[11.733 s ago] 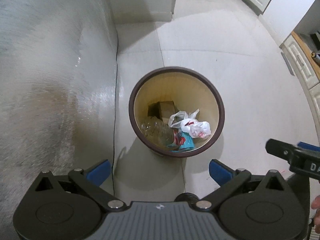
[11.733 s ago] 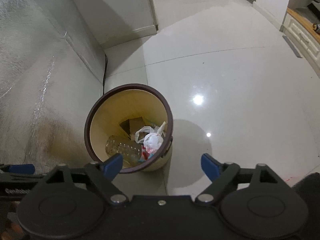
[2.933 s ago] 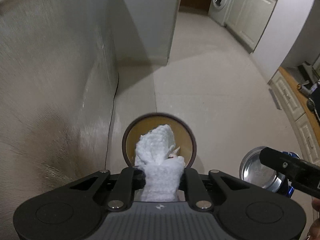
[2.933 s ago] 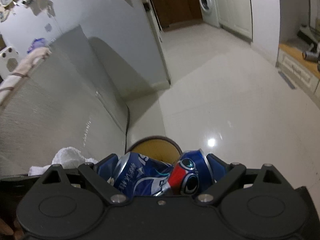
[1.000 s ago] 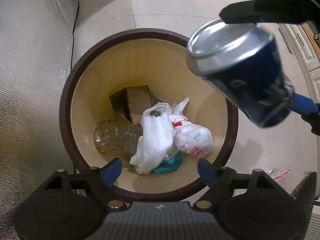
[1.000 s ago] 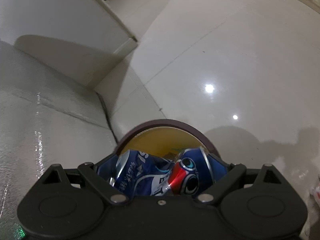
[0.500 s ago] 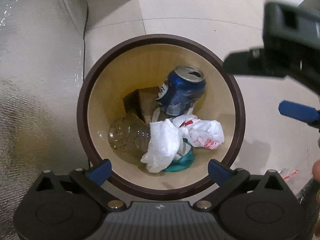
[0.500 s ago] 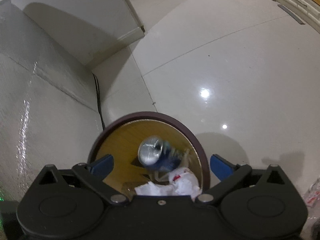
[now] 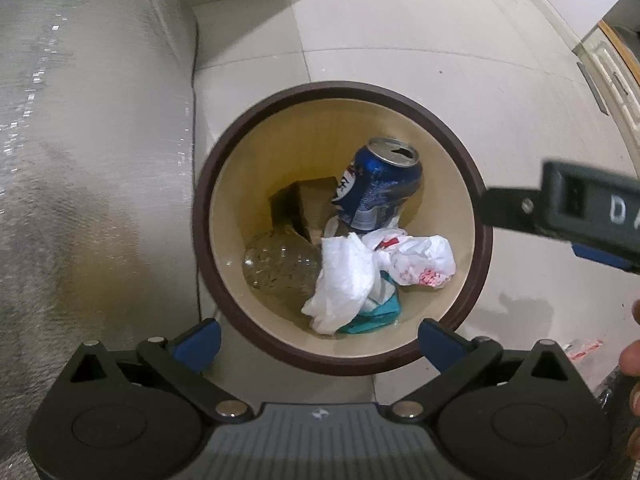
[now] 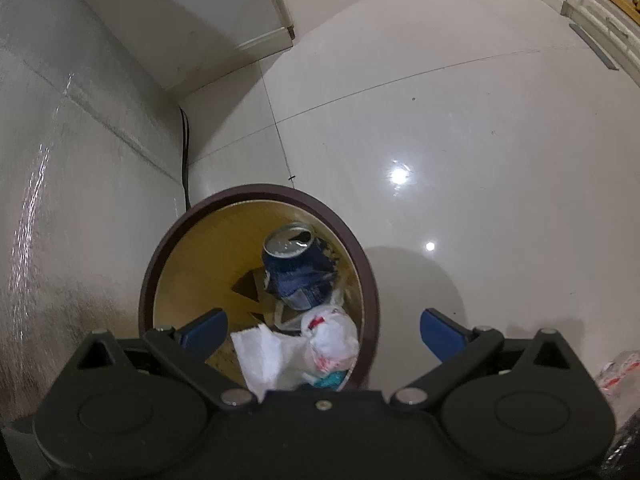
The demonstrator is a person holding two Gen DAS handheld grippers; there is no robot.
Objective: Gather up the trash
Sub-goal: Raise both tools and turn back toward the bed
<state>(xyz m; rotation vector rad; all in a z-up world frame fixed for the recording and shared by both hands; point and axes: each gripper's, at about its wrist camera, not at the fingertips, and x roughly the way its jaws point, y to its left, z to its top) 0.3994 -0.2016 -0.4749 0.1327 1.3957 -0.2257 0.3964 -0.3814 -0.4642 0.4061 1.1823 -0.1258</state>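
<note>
A round bin with a dark brown rim (image 9: 208, 184) stands on the floor below both grippers; it also shows in the right wrist view (image 10: 152, 272). Inside lie a dented blue can (image 9: 376, 188), a white paper towel (image 9: 340, 280), a white plastic bag (image 9: 420, 260), a clear bottle (image 9: 276, 264) and a brown box (image 9: 304, 204). The can (image 10: 298, 268) and towel (image 10: 256, 352) show in the right view too. My left gripper (image 9: 320, 338) is open and empty above the bin's near rim. My right gripper (image 10: 324, 332) is open and empty above the bin.
A pale sofa side (image 9: 80, 160) stands left of the bin. A black cable (image 10: 185, 152) runs down beside it. A small wrapper (image 9: 582, 348) lies on the glossy tile floor to the right. White cabinets (image 9: 612, 68) stand at the far right.
The can has settled upright-leaning in the bin after the right gripper dropped it. Both grippers have risen slightly, so the bin looks smaller.
</note>
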